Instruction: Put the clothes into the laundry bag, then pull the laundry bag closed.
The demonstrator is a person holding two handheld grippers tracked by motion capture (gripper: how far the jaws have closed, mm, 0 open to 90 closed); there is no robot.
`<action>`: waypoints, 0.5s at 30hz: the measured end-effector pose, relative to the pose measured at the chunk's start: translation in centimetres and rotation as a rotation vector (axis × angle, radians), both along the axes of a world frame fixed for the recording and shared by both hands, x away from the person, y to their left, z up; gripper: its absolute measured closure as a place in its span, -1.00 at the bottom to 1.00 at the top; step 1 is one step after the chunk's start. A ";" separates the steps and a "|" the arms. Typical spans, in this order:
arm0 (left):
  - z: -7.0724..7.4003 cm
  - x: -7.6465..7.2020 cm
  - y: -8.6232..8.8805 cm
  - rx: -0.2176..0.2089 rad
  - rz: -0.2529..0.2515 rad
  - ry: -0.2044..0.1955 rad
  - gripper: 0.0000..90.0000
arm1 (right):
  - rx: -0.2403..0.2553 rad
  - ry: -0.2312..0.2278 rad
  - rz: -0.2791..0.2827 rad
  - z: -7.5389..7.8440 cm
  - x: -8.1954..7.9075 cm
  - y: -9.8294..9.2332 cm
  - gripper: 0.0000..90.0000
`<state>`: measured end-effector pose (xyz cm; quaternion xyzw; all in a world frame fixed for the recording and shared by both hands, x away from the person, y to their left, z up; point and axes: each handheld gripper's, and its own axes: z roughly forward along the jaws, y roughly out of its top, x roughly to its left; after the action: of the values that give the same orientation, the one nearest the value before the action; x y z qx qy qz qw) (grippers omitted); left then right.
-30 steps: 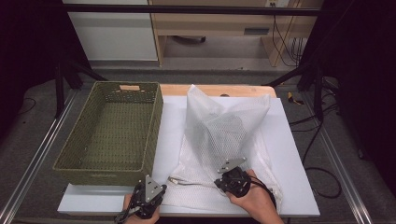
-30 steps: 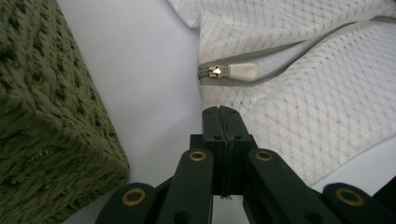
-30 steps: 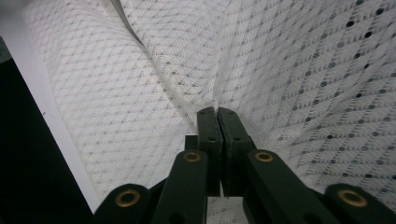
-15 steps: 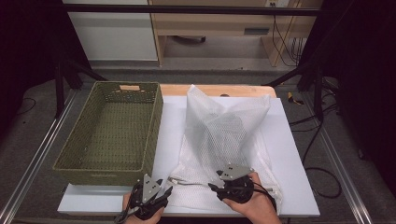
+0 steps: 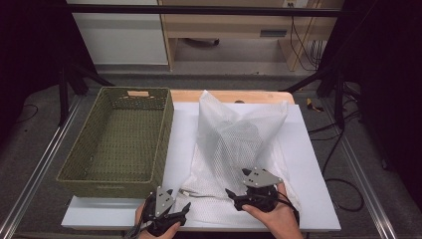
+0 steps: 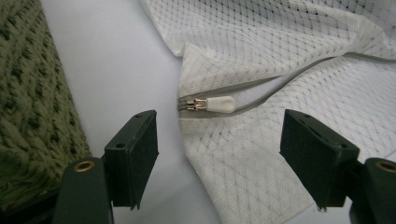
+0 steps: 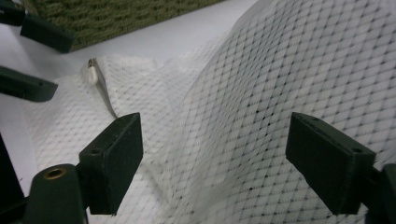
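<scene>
We are just opening both tongs, left (image 5: 181, 209) and right (image 5: 234, 195), off the white mesh bag (image 5: 239, 144) lying on the counter (image 5: 313, 164). Its zipper pull (image 6: 210, 103) is sitting at the corner end, so the zipping looks done to us; the green basket (image 5: 119, 134) is waiting empty, presumably next.

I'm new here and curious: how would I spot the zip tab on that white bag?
Start at the green basket and look right to the white mesh bag. At the bag's near left corner, a grey zip ends in a small white tab, smooth where everything around it is netting.
</scene>
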<state>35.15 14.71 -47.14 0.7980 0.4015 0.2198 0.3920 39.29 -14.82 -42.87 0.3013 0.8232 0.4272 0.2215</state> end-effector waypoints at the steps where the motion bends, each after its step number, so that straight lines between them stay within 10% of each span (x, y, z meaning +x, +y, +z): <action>1: -0.1 0.0 0.0 -0.003 -0.004 0.005 -0.41 | 0.004 -0.014 -0.004 0.1 0.0 0.0 -0.62; 15: -0.4 0.6 0.3 -0.001 -0.019 0.041 -0.34 | -0.039 -0.082 -0.004 0.0 -0.4 1.1 -0.60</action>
<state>35.73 14.98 -47.59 0.8058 0.4021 0.1994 0.3863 38.91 -13.70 -42.90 0.2808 0.8210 0.4226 0.2617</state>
